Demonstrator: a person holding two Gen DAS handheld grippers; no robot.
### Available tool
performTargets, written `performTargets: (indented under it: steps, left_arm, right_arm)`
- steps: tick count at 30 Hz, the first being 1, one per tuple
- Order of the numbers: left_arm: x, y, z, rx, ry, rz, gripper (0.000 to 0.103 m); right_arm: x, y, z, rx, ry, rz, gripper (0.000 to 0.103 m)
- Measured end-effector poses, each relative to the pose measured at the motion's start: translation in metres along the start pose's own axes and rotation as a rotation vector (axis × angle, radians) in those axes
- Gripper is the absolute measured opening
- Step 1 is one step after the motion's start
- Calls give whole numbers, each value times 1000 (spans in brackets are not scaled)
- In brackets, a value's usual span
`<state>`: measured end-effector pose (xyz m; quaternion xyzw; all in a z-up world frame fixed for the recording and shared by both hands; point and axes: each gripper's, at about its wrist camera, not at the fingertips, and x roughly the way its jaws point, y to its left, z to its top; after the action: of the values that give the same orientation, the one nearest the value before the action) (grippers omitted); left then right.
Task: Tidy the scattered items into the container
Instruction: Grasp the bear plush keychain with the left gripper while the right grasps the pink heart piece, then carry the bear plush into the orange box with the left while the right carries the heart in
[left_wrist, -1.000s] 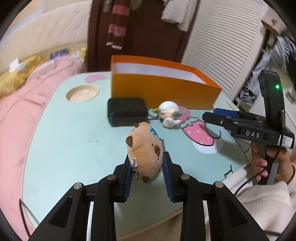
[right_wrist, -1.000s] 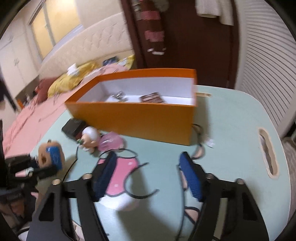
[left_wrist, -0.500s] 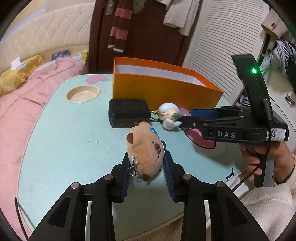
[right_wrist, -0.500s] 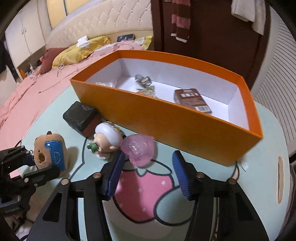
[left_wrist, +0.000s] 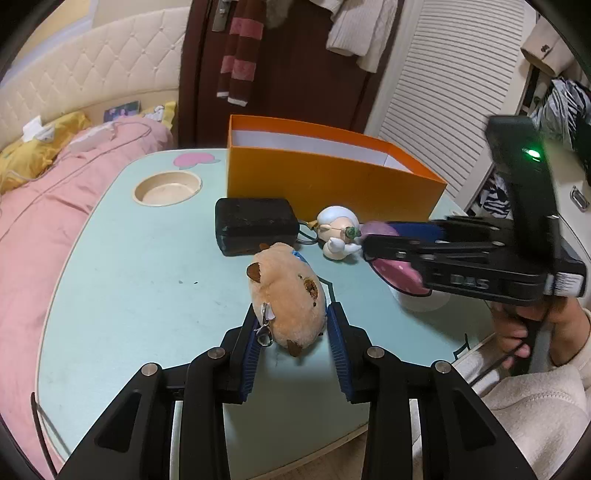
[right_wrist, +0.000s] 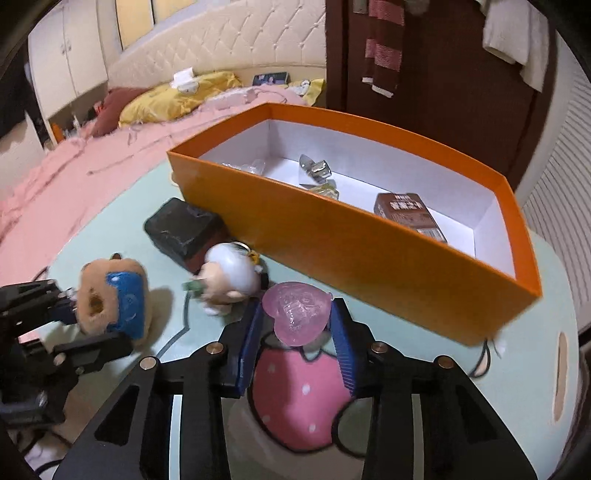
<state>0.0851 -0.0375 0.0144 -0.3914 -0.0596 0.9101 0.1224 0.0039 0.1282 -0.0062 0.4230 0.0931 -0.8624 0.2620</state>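
My left gripper (left_wrist: 293, 332) is shut on a tan plush animal keychain (left_wrist: 286, 291) with a blue bib, held just over the pale green table; the same plush (right_wrist: 110, 302) and left gripper (right_wrist: 86, 321) show in the right wrist view. My right gripper (right_wrist: 295, 332) has its jaws closing on a translucent pink heart (right_wrist: 297, 314), and both pads touch its sides. The right gripper (left_wrist: 373, 236) reaches in from the right. The orange box (right_wrist: 351, 236) stands just behind, open-topped.
A black pouch (left_wrist: 255, 225) and a white-headed figurine (left_wrist: 338, 232) lie against the box's front wall (left_wrist: 332, 184). Inside the box lie a brown packet (right_wrist: 406, 210) and shiny small items (right_wrist: 314, 171). The table has a round cup hollow (left_wrist: 168, 188). A pink bed lies to the left.
My right gripper came in from the right, over the strawberry print, up to the pink heart, and its jaws narrowed around it. The left gripper kept still with the plush.
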Motion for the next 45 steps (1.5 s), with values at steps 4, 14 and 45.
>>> performTargets:
  steps: [4, 14, 45]
  left_arm:
    - [-2, -1, 0, 3, -11, 0, 31]
    - [-11, -7, 4, 20, -68, -15, 31]
    - [-8, -22, 78, 53, -130, 12, 31]
  right_arm:
    - [-21, -9, -13, 41, -44, -5, 39]
    - [-56, -14, -29, 70, -140, -29, 39]
    - [-72, -13, 12, 52, -244, -47, 39]
